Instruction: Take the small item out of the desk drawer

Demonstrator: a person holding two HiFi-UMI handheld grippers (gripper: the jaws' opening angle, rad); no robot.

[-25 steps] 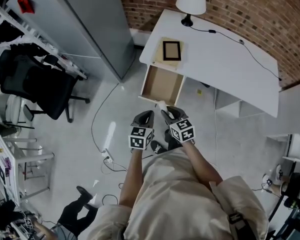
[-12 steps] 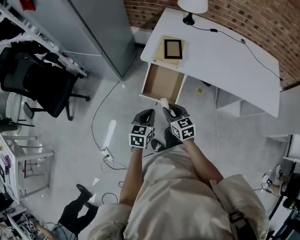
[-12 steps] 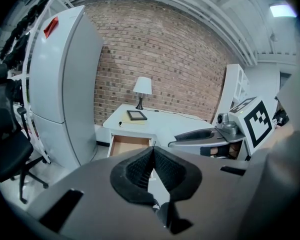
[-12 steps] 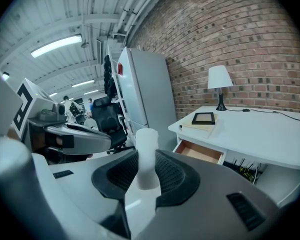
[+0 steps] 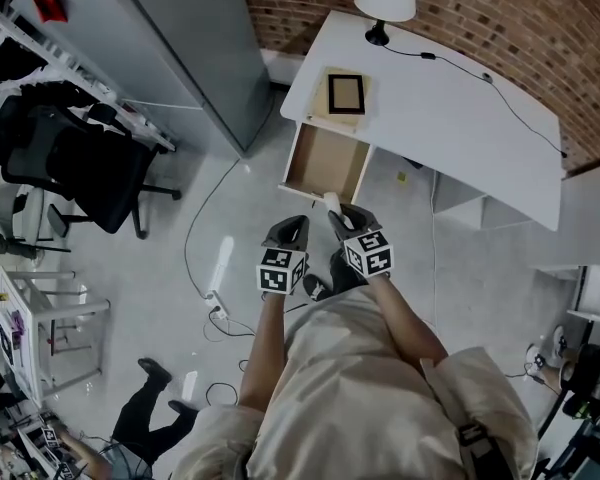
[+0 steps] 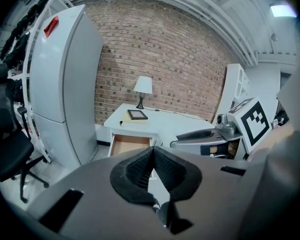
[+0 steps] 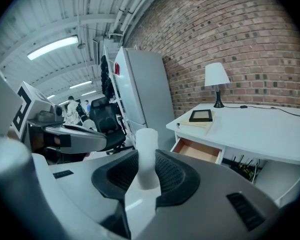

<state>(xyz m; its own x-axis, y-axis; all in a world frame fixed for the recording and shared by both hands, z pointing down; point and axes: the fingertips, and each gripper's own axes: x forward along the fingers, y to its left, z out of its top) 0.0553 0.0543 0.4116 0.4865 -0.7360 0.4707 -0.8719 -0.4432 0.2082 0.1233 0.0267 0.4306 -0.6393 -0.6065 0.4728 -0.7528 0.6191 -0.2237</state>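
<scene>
Extraction looking done, I'm grasping the small white cylinder (image 7: 146, 149) in the right gripper (image 5: 346, 222), left gripper (image 6: 152, 170) clenched empty, open wood-lined desk drawer (image 5: 325, 163) at twelve o'clock; setting it down probably comes next.

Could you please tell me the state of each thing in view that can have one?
desk drawer: pulled open, inside looks bare.
small white item: clamped upright, outside the drawer.
right hand-held gripper: shut on the small white item.
left hand-held gripper: shut, empty.
picture frame: lying flat.

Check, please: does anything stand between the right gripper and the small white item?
Nothing visible does. The right gripper already clamps the white cylinder between its jaws, outside the open drawer.
</scene>
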